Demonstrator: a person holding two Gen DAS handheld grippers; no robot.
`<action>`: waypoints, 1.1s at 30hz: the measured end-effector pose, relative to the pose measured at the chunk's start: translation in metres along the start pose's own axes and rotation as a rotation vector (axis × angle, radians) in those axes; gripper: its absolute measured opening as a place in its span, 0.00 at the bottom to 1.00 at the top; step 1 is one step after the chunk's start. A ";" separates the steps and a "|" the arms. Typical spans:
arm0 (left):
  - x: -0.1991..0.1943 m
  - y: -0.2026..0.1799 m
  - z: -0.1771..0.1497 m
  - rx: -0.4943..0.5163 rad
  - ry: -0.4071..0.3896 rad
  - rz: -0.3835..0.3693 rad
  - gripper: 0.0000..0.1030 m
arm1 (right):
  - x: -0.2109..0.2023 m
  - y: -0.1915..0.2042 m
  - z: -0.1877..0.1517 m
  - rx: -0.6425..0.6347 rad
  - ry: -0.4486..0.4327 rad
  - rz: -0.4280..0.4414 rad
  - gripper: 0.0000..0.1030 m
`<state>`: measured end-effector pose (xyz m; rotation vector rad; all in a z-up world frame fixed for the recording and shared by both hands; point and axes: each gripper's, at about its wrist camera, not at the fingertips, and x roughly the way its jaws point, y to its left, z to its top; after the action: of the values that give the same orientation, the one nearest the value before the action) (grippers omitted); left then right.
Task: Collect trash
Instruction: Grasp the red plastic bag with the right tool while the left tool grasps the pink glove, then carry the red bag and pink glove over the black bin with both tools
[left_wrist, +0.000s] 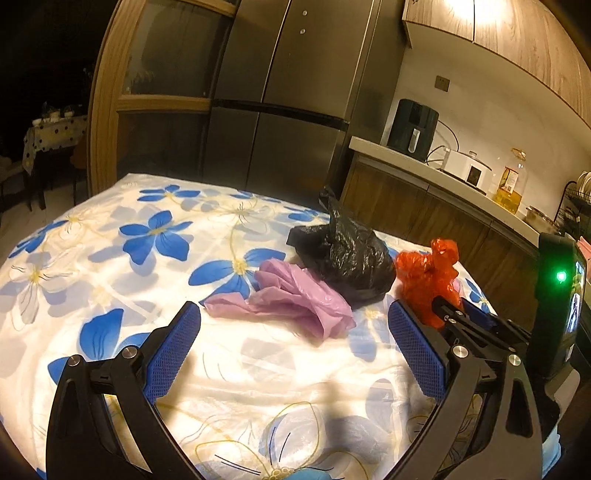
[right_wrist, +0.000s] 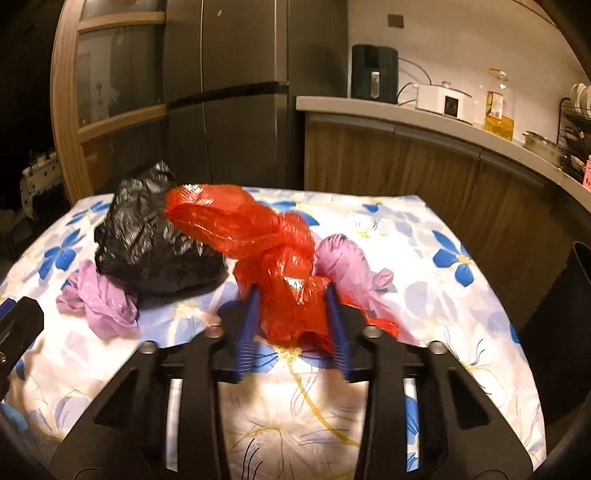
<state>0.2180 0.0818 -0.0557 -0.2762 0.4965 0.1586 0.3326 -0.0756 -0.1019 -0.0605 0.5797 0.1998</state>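
Observation:
On the flower-print tablecloth (left_wrist: 110, 258) lie several crumpled plastic bags. A purple bag (left_wrist: 291, 295) lies just ahead of my left gripper (left_wrist: 291, 308), whose blue pads stand wide open and hold nothing. Behind it sits a black bag (left_wrist: 351, 254), and right of that a knotted red bag (left_wrist: 428, 273). In the right wrist view my right gripper (right_wrist: 291, 299) is shut on the red bag (right_wrist: 280, 258), pads pressing its lower part on both sides. The black bag (right_wrist: 147, 243) and purple bag (right_wrist: 103, 302) lie to its left. Another purple bag (right_wrist: 343, 266) lies right behind the red one.
A dark bin (right_wrist: 557, 332) stands off the table's right edge. Beyond the table are a steel fridge (left_wrist: 280, 110) and a kitchen counter (right_wrist: 406, 110) with appliances and an oil bottle. My left gripper's edge (right_wrist: 18, 321) shows at the far left of the right wrist view.

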 end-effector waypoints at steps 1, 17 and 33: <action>0.002 0.000 0.000 -0.002 0.008 0.001 0.94 | -0.002 -0.001 0.000 0.002 -0.007 0.011 0.14; 0.060 -0.014 0.000 0.003 0.209 0.046 0.60 | -0.096 -0.024 -0.018 0.099 -0.176 0.106 0.06; 0.007 -0.012 -0.014 -0.014 0.160 -0.037 0.01 | -0.152 -0.049 -0.040 0.130 -0.226 0.084 0.06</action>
<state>0.2203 0.0665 -0.0679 -0.3130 0.6485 0.1043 0.1972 -0.1543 -0.0514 0.1110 0.3693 0.2467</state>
